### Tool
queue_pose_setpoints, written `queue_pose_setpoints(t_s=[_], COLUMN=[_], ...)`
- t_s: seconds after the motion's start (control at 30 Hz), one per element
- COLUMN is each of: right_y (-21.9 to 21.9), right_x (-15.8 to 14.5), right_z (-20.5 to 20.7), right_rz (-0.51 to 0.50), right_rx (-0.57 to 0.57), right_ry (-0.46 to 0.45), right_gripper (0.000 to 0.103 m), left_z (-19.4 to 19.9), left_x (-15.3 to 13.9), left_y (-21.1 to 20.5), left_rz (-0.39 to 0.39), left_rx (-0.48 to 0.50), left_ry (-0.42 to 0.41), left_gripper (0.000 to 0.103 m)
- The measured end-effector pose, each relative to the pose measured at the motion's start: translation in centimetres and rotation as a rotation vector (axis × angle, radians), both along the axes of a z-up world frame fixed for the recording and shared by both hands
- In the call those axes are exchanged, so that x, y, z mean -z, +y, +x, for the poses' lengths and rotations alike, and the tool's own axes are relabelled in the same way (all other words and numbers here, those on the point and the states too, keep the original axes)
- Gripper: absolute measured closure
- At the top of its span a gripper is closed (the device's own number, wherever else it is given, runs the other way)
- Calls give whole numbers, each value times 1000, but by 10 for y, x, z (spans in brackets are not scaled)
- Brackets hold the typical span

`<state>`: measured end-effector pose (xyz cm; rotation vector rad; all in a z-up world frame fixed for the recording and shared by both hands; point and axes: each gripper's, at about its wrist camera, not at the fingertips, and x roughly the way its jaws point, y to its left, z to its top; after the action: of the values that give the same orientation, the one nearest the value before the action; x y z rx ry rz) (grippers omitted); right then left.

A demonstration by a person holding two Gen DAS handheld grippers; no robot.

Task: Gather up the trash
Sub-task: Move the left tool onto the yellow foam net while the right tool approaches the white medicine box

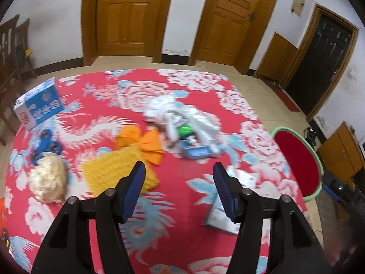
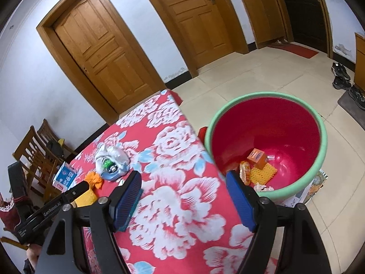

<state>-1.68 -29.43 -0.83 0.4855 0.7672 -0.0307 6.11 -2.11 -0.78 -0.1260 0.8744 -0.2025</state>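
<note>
From the left wrist view, the left gripper hangs over the bench with its fingers spread wide and nothing between them. Litter is scattered on the red flowered cloth: a crumpled white plastic bag heaped over a blue tray, an orange wrapper, a yellow mesh pad, a pale crumpled ball, a blue and white carton at the far left corner, and a flat white packet just beside the right-hand finger. The red bin shows past the bench edge.

From the right wrist view, the right gripper is also released and empty, poised near the bench edge beside the bin, which already holds an orange box, a yellow mesh piece and some wrappers.

My worry is the flat packet: lying flush on cloth, it may slide away or the fingers may pinch up the cloth with it. The loose bag could also spill its contents if lifted by one fold
</note>
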Motion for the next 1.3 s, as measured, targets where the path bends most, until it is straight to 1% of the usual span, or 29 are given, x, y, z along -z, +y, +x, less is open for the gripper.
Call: queue_pose_setpoints(t_s=[0.2,0.4,0.6,0.83,1.17,1.3], right_y=[19,36,58,85,118,127], right_x=[2,5,12,22,38,44], right_z=[6,11,21,35,51,57], right_rz=[-4,-14,-21,-29,-47,-55], right_rx=[-27,-53,-98,-158,-227,-245], right_ry=[18,42,73,110,154,169], right_gripper=[24,23,22,22,22,22], left_z=[10,16,21,18,16,15], left_x=[12,24,40,43,44,45], left_y=[29,43,49,54,58,57], left_rz=[40,85,74,59,77,105], left_rx=[-48,-68,-74,-75,-99,-104], left_ry=[12,17,52,42,42,47], left_gripper=[42,39,39,39,39,39])
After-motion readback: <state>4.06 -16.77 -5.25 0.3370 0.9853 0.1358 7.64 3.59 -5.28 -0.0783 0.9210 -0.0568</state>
